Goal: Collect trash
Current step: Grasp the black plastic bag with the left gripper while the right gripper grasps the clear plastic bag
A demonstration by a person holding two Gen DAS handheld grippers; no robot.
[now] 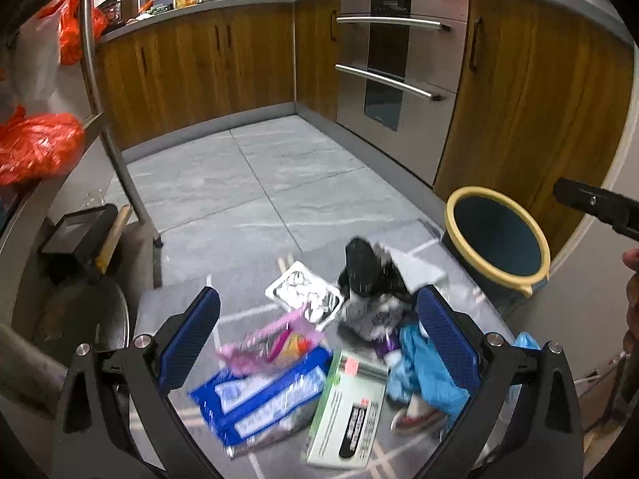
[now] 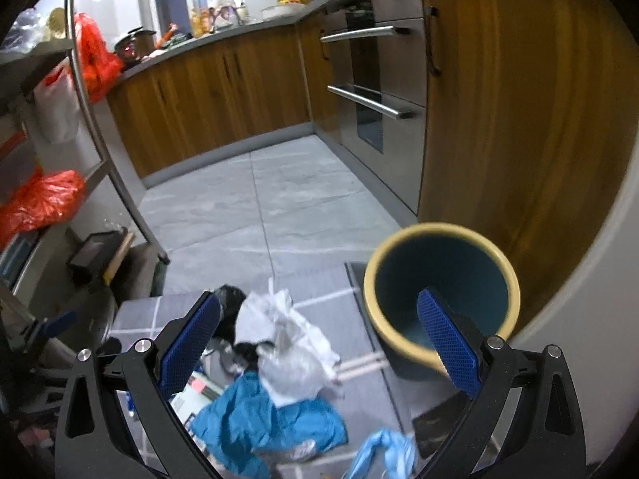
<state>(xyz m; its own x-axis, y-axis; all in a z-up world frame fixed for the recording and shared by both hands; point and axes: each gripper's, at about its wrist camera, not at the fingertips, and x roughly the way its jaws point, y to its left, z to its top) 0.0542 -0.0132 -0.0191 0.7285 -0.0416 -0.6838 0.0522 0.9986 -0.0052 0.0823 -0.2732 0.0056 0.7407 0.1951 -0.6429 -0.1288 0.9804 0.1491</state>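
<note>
While both tools hang above the kitchen floor, scene as follows:

Left gripper point(image 1: 319, 319): fingers spread wide, grasping nothing; blue pads facing each other over the trash pile.
Right gripper point(image 2: 319, 319): also released, fingers wide apart and empty; its right pad in line with the mouth of the bin.
Bin point(image 2: 441, 293): round, dark teal inside with a pale yellow rim, standing upright on the floor ahead and to the right of both tools, close to a wooden cabinet point(image 2: 519, 119).
Blue packet point(image 1: 259, 395): flat, blue and white, between the left tool's fingers, nearest its left pad (print too blurred to read).
Pink wrapper point(image 1: 267, 339): crumpled, lying on the far edge of the blue packet.
Green and white box point(image 1: 347, 403): flat on the floor, just right of the blue packet, between the left tool's fingers.
White tray point(image 1: 305, 293): shallow, holding crumpled foil, just ahead of the left tool's fingertips.
Black bag point(image 1: 363, 267): bunched up, ahead of the left tool's right pad, touching the tray's right side.
White paper point(image 2: 287, 343): crumpled, between the right tool's fingers, resting on top of the pile.
Blue plastic point(image 2: 263, 419): crumpled sheet, below the white paper, close under the right tool.
Mat point(image 2: 351, 311): grey with white lines, under the whole pile.
Oven point(image 1: 395, 80): steel, two bar handles, well ahead.
</note>
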